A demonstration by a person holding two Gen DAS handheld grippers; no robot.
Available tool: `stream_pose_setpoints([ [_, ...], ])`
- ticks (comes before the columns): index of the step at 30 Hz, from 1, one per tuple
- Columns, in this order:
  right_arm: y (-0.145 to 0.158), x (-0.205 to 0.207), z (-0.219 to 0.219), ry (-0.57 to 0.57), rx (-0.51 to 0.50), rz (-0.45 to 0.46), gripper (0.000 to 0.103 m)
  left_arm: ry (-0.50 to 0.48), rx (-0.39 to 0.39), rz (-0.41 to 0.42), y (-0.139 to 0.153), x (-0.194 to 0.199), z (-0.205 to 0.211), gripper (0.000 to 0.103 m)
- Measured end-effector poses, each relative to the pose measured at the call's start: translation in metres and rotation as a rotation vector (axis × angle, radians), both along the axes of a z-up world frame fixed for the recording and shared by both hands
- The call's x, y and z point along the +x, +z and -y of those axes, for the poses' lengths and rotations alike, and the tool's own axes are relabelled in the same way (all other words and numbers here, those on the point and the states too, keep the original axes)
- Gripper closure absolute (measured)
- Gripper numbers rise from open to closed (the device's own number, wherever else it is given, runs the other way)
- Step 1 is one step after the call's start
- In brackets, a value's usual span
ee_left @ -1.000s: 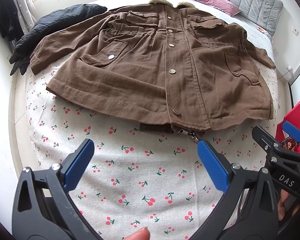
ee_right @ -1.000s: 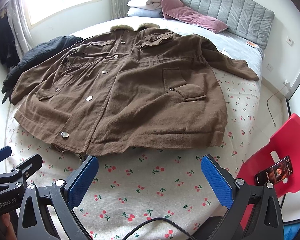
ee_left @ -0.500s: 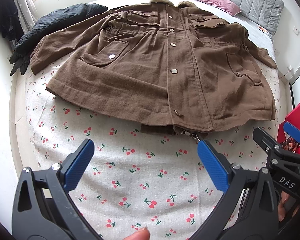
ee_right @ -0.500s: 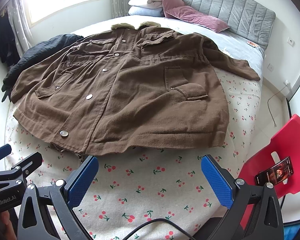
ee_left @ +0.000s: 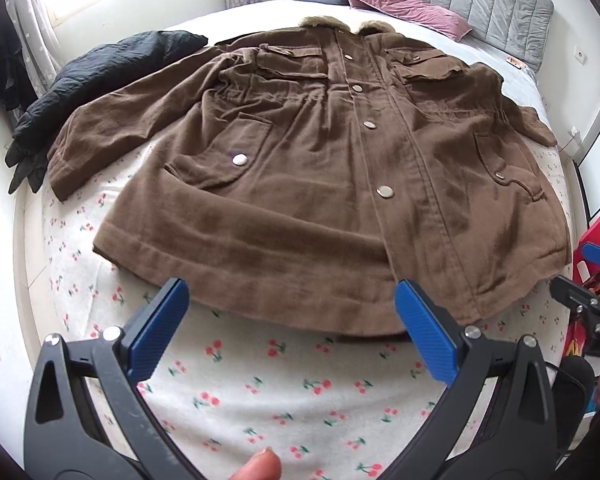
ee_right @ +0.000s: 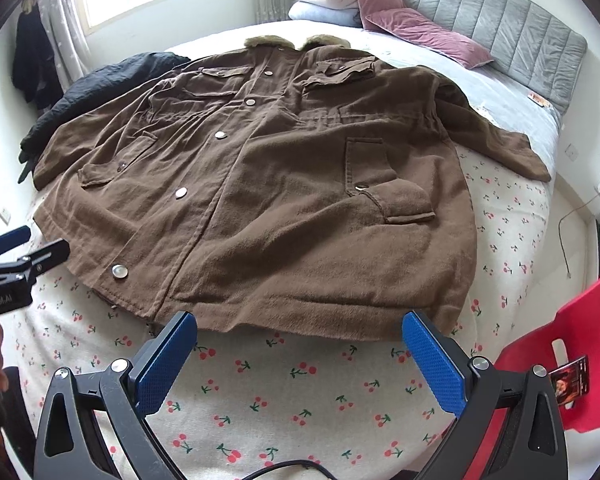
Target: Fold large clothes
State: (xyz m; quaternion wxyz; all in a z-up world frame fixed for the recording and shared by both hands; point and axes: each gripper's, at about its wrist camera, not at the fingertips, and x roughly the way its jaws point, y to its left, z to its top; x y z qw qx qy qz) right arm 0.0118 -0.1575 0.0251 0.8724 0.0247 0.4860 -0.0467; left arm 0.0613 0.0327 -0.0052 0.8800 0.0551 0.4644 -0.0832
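Note:
A large brown coat (ee_left: 320, 168) with a fur collar and metal snaps lies flat and face up on the bed, sleeves spread; it fills the right wrist view too (ee_right: 268, 192). My left gripper (ee_left: 292, 320) is open and empty, its blue pads just short of the coat's bottom hem. My right gripper (ee_right: 300, 348) is open and empty, just short of the hem's right half. Each gripper shows at the edge of the other's view.
The bed has a cherry-print sheet (ee_left: 260, 392). A black jacket (ee_left: 100, 76) lies at the coat's left. Pillows (ee_right: 412, 28) and a grey headboard (ee_right: 500, 28) are at the far end. A red chair (ee_right: 572, 360) with a phone stands at the right.
Both grippers have moved forward toward the coat's bottom hem, so the coat looks larger and closer. Both stay open.

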Motion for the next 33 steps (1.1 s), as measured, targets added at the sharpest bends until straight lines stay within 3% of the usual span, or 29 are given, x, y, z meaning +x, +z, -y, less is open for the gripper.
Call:
stream_pose_setpoints([
  [4,0.001,0.013,0.034,-0.017,0.023,-0.014,0.0,-0.029,-0.014,-0.054,0.003,0.04,-0.035,0.0],
  [8,-0.007,0.026,0.078,-0.055,0.109,-0.047,0.0,0.015,-0.051,-0.103,-0.003,0.082,-0.079,0.0],
  [14,-0.022,0.044,0.132,-0.118,0.124,-0.063,0.0,-0.032,-0.09,-0.077,-0.016,0.123,-0.114,0.001],
  [18,-0.04,0.052,0.165,-0.152,0.265,-0.066,0.0,-0.104,-0.158,-0.128,-0.033,0.143,-0.12,0.004],
  [22,-0.066,0.056,0.18,-0.169,0.448,-0.074,0.004,-0.123,-0.282,-0.208,-0.057,0.149,-0.123,0.018],
  [24,-0.074,0.053,0.175,-0.153,0.509,-0.056,0.004,-0.114,-0.311,-0.203,-0.062,0.144,-0.123,0.024],
  [26,-0.074,0.051,0.165,-0.118,0.519,-0.034,0.012,-0.127,-0.311,-0.179,-0.06,0.134,-0.118,0.037],
  [27,-0.076,0.049,0.159,-0.091,0.561,-0.031,0.023,-0.132,-0.31,-0.181,-0.06,0.129,-0.117,0.04],
  [29,-0.079,0.047,0.148,-0.059,0.62,-0.037,0.033,-0.157,-0.309,-0.188,-0.056,0.119,-0.111,0.052],
  [30,-0.08,0.045,0.142,-0.049,0.611,-0.036,0.042,-0.167,-0.313,-0.199,-0.055,0.116,-0.109,0.056],
  [31,-0.08,0.043,0.136,-0.039,0.603,-0.037,0.059,-0.185,-0.326,-0.219,-0.053,0.11,-0.105,0.063],
  [32,-0.081,0.041,0.133,-0.03,0.631,-0.036,0.067,-0.203,-0.337,-0.233,-0.051,0.104,-0.101,0.075],
  [33,-0.081,0.038,0.132,-0.031,0.666,-0.027,0.078,-0.218,-0.346,-0.244,-0.05,0.099,-0.097,0.079],
])
